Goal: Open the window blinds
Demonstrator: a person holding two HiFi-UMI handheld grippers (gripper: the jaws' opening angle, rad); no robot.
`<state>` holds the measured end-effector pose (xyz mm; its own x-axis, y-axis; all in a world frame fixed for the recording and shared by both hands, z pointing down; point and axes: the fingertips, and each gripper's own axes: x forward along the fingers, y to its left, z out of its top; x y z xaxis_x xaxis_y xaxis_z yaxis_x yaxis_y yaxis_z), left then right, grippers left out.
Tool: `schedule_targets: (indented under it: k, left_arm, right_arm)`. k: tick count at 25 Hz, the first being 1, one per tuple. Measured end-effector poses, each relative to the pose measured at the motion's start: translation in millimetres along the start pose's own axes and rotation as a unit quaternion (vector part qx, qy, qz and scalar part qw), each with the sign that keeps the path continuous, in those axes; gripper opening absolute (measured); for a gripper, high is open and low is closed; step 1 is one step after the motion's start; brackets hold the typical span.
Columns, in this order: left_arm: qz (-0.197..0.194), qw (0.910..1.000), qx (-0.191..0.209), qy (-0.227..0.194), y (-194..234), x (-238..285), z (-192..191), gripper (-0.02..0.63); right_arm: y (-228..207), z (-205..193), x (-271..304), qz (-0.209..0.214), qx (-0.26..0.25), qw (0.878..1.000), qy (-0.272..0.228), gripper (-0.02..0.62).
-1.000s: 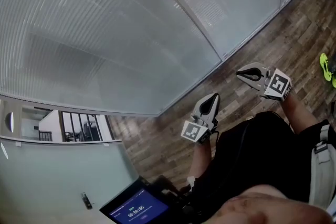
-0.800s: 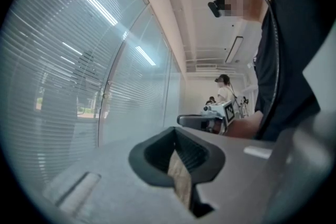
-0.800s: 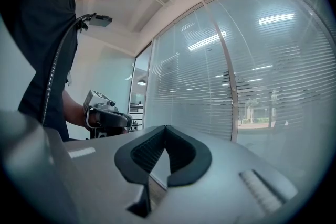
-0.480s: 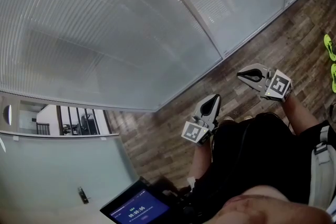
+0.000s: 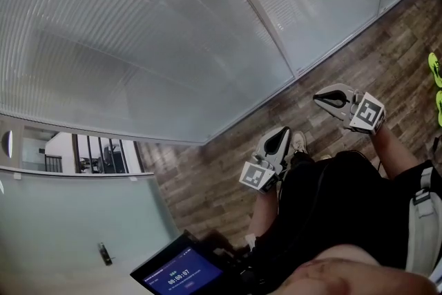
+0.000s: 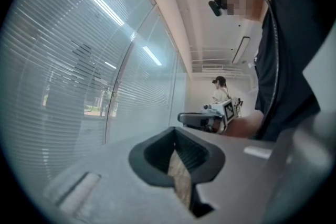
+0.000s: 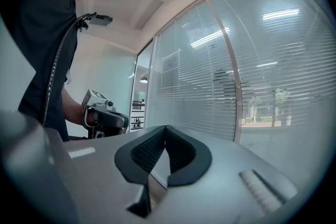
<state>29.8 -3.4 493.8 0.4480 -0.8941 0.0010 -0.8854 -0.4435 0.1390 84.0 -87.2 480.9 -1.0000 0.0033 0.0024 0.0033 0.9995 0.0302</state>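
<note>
- Standing before a glass wall, the person is facing the blinds (image 5: 138, 45), which are hanging with their slats turned flat. They are covering the panes on both sides of the frame post (image 5: 257, 14).
- Nothing of the task is looking done: the blinds are closed, and neither gripper is touching them or the glass.
- The left gripper (image 5: 280, 136) is pointing level near the person's waist, its fingers clenched on nothing.
- The right gripper (image 5: 323, 99) is sitting near it, closer to the wall, with its fingers likewise pressed together and empty.
- No cord, wand or knob is showing in any view, so finding the control is probably coming first.
- A lit screen (image 5: 181, 276) is glowing low at the left, and green shoes (image 5: 435, 72) are lying on the wooden floor (image 5: 359, 59) at the right. Neither is blocking the way.
</note>
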Motion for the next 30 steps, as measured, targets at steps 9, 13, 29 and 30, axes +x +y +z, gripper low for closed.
schedule_targets:
  k: [9, 13, 29, 30]
  left_arm:
    - [-0.011, 0.9999, 0.002, 0.003, 31, 14, 6, 0.002]
    - [-0.011, 0.9999, -0.001, 0.003, 49, 18, 8, 0.002]
    - [-0.021, 0.9998, 0.002, -0.006, 142, 32, 32, 0.002]
    - [-0.025, 0.9997, 0.003, -0.007, 146, 34, 34, 0.002]
  right_arm:
    - [-25, -2, 24, -0.005, 0.004, 1.0, 0.003, 0.006]
    - [-41, -1, 39, -0.009, 0.005, 1.0, 0.005, 0.006]
    - [-95, 6, 104, -0.041, -0.016, 0.999, 0.011, 0.006]
    - [-97, 9, 107, -0.044, -0.017, 0.999, 0.011, 0.006]
